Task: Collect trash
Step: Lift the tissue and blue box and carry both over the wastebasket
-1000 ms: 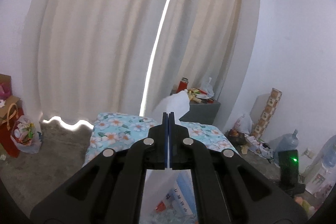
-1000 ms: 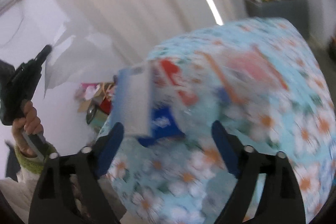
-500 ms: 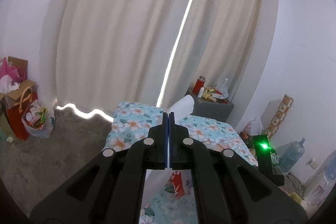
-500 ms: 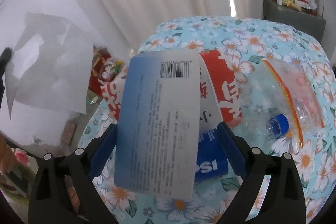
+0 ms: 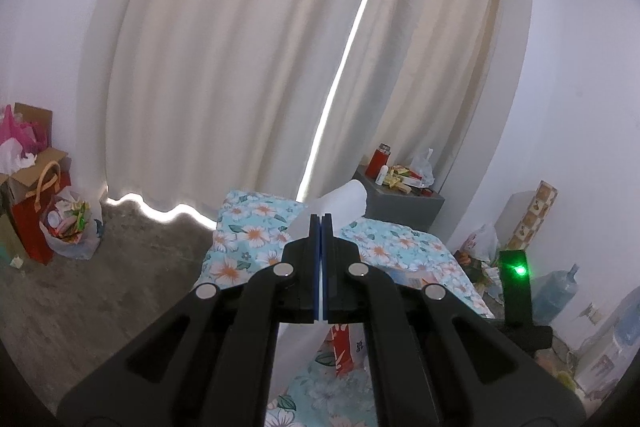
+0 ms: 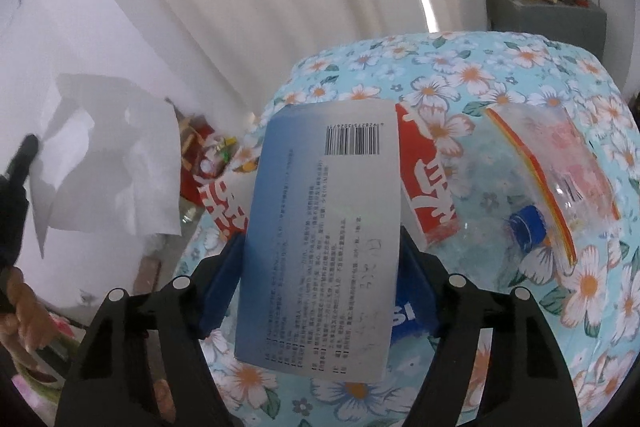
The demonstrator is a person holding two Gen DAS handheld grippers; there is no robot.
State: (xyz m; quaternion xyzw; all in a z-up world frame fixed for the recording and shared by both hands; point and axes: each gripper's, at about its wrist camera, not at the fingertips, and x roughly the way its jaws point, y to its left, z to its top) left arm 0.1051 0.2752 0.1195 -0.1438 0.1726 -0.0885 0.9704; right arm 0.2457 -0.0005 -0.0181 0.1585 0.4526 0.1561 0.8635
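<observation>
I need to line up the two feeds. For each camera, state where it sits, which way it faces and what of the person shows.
Left wrist: on the left gripper, near level, facing curtains; pinches a white bag.
Right wrist: on the right gripper, angled down at the floral bed; jaws closing around a blue box; a hand.
Shared: bed, bag, gray cabinet.

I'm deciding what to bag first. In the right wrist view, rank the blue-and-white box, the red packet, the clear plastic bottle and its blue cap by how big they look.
1. blue-and-white box, though it is nearest the camera, so this is unsure.
2-3. clear plastic bottle and red packet: the box partly hides the packet, so unranked.
4. blue cap, plainly smallest.
</observation>
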